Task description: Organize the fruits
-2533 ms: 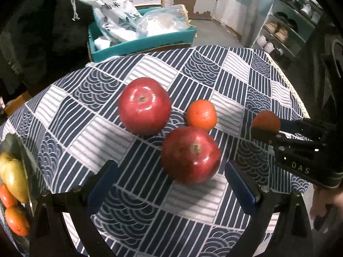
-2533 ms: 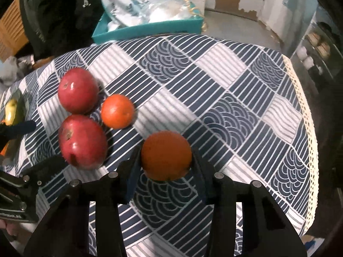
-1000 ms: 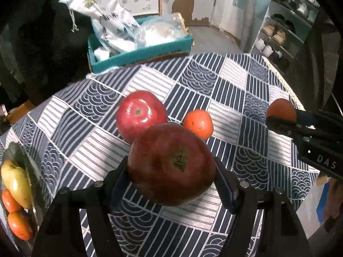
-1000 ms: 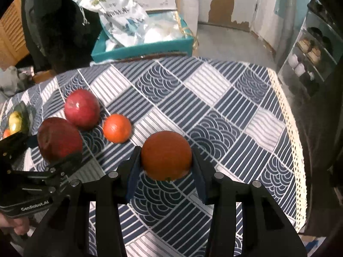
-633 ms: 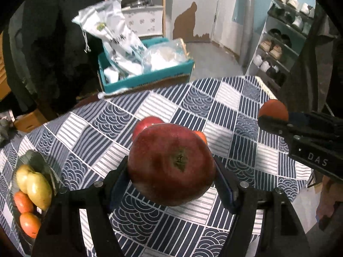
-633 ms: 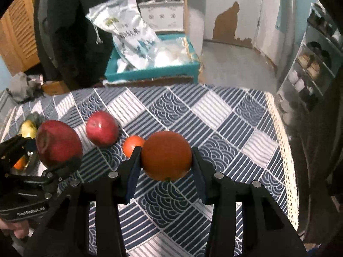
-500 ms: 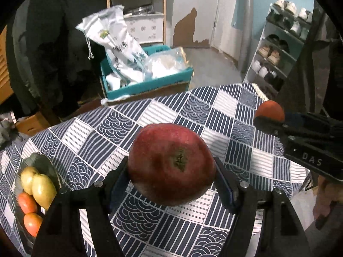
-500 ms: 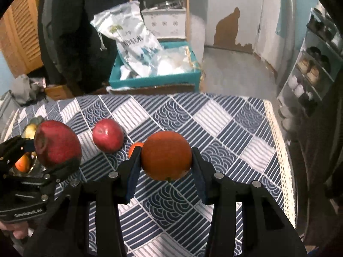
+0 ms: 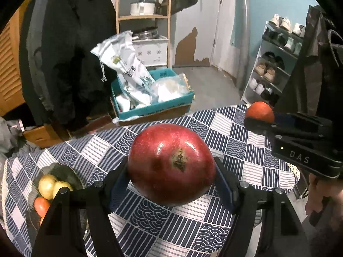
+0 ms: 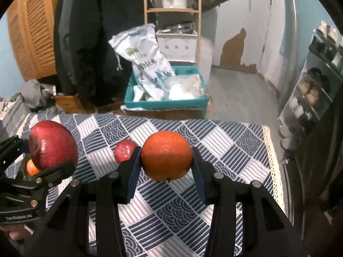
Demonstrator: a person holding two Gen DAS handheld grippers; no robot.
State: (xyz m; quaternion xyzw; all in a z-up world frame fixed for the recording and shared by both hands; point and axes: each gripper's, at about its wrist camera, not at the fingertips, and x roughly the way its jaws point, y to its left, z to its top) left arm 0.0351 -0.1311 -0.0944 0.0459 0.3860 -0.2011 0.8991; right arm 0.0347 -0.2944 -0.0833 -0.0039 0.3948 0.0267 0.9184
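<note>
My left gripper (image 9: 171, 182) is shut on a big red apple (image 9: 171, 163) and holds it high above the table; the apple also shows in the right wrist view (image 10: 52, 144). My right gripper (image 10: 166, 175) is shut on an orange (image 10: 166, 158), also lifted; the orange shows in the left wrist view (image 9: 259, 111) too. A second red apple (image 10: 124, 150) lies on the checked tablecloth (image 10: 225, 147). The small orange on the cloth is hidden behind the held fruit. A dark plate (image 9: 68, 174) at the left holds yellow and orange fruits (image 9: 50, 186).
Beyond the table's far edge a teal box (image 10: 167, 103) holds white bags. A wooden shelf (image 10: 171, 10) and dark hanging coats stand behind it. A shoe rack (image 9: 276, 64) is at the right. The tablecloth's lace edge (image 10: 273, 160) marks the right side.
Both grippers have risen well above the table with their fruit. The left gripper, open around the big apple 2.5 s ago, has shut on it and lifted it.
</note>
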